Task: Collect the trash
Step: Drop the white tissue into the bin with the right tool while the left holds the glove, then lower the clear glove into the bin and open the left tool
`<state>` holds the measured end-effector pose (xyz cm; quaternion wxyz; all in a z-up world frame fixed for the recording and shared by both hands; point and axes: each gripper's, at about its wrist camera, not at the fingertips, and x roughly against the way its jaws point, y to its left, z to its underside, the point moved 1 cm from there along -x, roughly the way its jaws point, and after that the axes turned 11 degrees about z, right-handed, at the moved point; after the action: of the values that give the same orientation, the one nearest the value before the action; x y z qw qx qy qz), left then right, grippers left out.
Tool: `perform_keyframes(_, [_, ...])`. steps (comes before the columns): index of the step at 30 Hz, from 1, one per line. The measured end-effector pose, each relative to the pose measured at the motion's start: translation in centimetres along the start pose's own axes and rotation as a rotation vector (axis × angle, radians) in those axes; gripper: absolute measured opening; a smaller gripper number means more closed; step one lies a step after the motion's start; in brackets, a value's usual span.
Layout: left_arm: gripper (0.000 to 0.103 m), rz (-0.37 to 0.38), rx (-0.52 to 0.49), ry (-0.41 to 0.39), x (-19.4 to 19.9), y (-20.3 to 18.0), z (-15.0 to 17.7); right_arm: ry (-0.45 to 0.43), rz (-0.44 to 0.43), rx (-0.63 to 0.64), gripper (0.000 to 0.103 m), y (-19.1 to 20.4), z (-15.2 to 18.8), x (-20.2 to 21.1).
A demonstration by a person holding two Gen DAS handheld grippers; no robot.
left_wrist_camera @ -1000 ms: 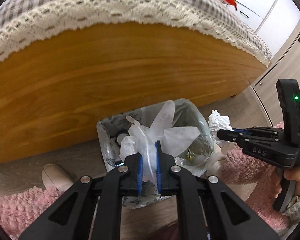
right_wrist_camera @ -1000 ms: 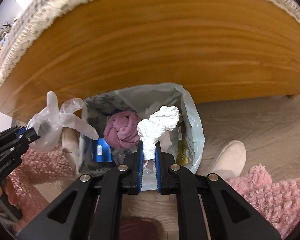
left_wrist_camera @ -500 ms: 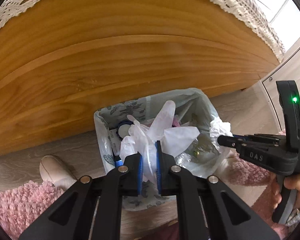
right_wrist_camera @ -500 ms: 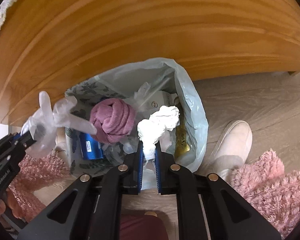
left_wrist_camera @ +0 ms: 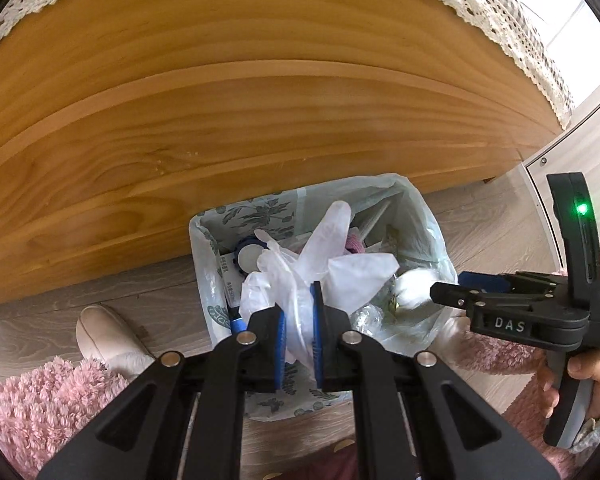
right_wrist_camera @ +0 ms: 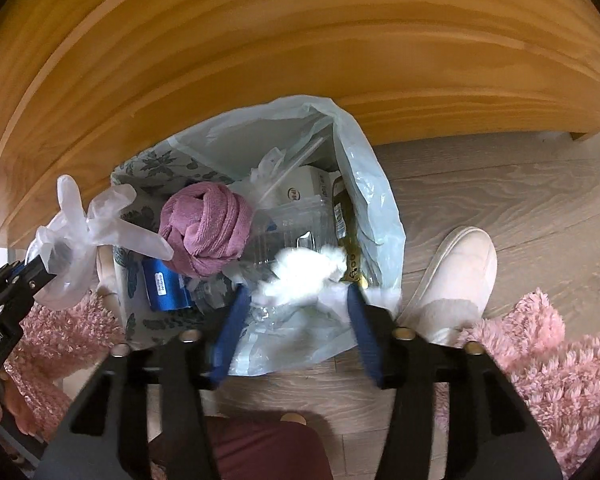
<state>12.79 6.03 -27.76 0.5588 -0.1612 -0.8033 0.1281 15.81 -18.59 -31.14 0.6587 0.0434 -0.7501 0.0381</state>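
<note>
My left gripper (left_wrist_camera: 298, 320) is shut on a clear plastic glove (left_wrist_camera: 332, 256), which it holds over the lined trash bin (left_wrist_camera: 204, 240). The right wrist view shows that same glove (right_wrist_camera: 84, 232) hanging from the left gripper (right_wrist_camera: 32, 276) at the bin's left edge. My right gripper (right_wrist_camera: 296, 308) is above the bin's bag (right_wrist_camera: 364, 184) and its jaws are opening. A crumpled white tissue (right_wrist_camera: 300, 276) is blurred between the blue pads, and neither pad presses on it. In the left wrist view the right gripper (left_wrist_camera: 446, 294) reaches in from the right, beside the blurred tissue (left_wrist_camera: 412, 284).
The bin holds a purple cloth ball (right_wrist_camera: 208, 232), a blue pack (right_wrist_camera: 164, 284), a clear bottle and wrappers. A wooden bed side (left_wrist_camera: 260, 120) rises right behind it. On the floor are a white shoe (right_wrist_camera: 456, 272) and pink fluffy rugs (right_wrist_camera: 540, 360) on both sides.
The right jaws have parted and let go of the tissue, which now blurs over the bin. Both grippers have sunk closer to the bin. The left one still holds the glove.
</note>
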Motion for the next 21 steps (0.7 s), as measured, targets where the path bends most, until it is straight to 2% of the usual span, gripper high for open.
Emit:
perform_keyframes(2, [0.008, -0.003, -0.003, -0.001, 0.0, 0.0, 0.01, 0.001, -0.001, -0.002, 0.062, -0.04, -0.09, -0.04])
perform_keyframes(4, [0.008, -0.006, 0.0, -0.001, 0.01, 0.03, 0.03, 0.008, 0.001, -0.007, 0.078, -0.16, -0.07, -0.15])
perform_keyframes(6, [0.008, -0.007, 0.006, 0.0, 0.0, 0.15, 0.03, 0.013, -0.004, -0.007, 0.086, -0.38, -0.15, -0.07])
perform_keyframes(21, [0.008, -0.023, 0.009, 0.015, -0.9, 0.23, -0.23, -0.012, -0.023, -0.039, 0.088, -0.88, -0.41, 0.79])
